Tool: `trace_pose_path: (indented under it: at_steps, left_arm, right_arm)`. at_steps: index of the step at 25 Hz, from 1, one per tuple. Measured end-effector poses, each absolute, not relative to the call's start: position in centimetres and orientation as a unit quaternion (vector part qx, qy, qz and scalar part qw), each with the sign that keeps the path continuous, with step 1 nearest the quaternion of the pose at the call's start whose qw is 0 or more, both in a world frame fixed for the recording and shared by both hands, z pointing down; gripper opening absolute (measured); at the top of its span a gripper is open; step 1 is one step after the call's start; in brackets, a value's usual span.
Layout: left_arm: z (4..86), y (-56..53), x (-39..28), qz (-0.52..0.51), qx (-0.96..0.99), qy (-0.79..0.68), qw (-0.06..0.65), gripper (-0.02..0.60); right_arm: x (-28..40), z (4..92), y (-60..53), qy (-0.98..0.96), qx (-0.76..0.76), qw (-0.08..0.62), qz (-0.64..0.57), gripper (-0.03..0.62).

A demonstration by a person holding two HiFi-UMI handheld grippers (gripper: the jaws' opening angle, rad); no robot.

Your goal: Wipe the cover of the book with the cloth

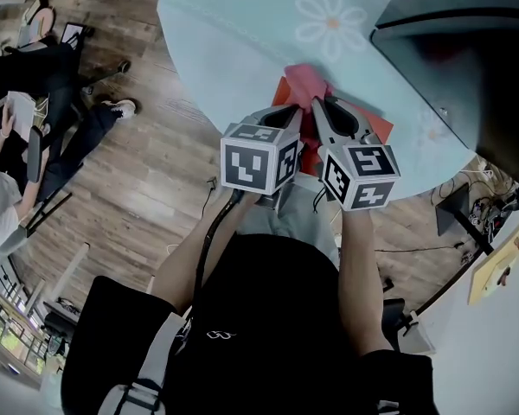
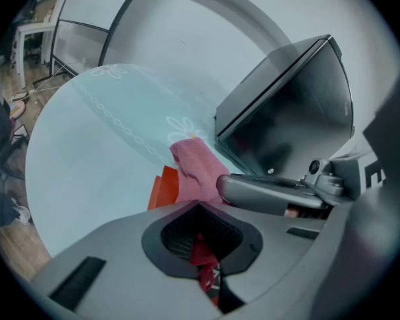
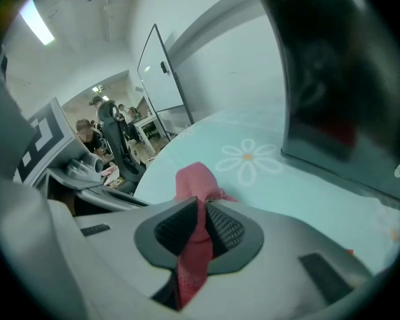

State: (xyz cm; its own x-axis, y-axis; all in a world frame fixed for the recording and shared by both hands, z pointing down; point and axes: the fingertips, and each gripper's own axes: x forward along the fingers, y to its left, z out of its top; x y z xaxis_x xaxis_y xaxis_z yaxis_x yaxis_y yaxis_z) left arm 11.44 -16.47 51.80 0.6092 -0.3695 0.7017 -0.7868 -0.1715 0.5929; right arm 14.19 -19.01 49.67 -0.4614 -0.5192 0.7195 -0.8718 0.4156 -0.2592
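**Pink cloth [image 3: 195,179] in your right, red book [image 2: 163,189] in your left**

Your right gripper [image 3: 201,209] has its jaws closed tight on a fold of the cloth. A tail hangs back between the pads and the rest bunches up just past the tips. Your left gripper [image 2: 197,209] has its jaws drawn nearly together on something thin and red, which I take to be the near edge of the book.

The book lies flat on the table [image 1: 233,41], close to the near rim and under both grippers. The bunched cloth seems to rest on its far part.

The cloth is soft and limp, so it will likely drag and fold rather than push. Keep the bunch pressed down under your tips and pull it across the cover.

The book looks thin and light, with a smooth cover, so it will probably slide if you let go. An edge hold is the right one; keep it low and out of the wiping path.

Your two grippers sit side by side, almost touching, so a wide stroke could knock them together. A dark box [image 1: 467,59] stands on the table just right of the book, which leaves little room on that side. A printed daisy [image 1: 331,22] lies beyond the cloth. People [image 1: 17,145] sit well away on the wooden floor [image 1: 156,188].
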Motion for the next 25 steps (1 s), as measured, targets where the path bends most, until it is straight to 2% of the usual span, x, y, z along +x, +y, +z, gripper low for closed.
trace_pose_path:
  at_steps: [6, 12, 25]
  left_arm:
    - [51.8, -15.8, 12.9, 0.208, 0.742, -0.385, 0.508, 0.012]
    - [51.9, -15.4, 14.7, 0.222, 0.747, -0.385, 0.496, 0.012]
    - [51.6, -13.9, 20.2, 0.229, 0.755, -0.362, 0.496, 0.012]
  right_arm:
    - [15.9, 49.8, -18.2, -0.794, 0.437, 0.283, 0.314, 0.043]
    - [17.4, 50.0, -17.7, -0.799, 0.430, 0.321, 0.272, 0.043]
    - [23.0, 49.8, -16.1, -0.787, 0.455, 0.309, 0.281, 0.043]
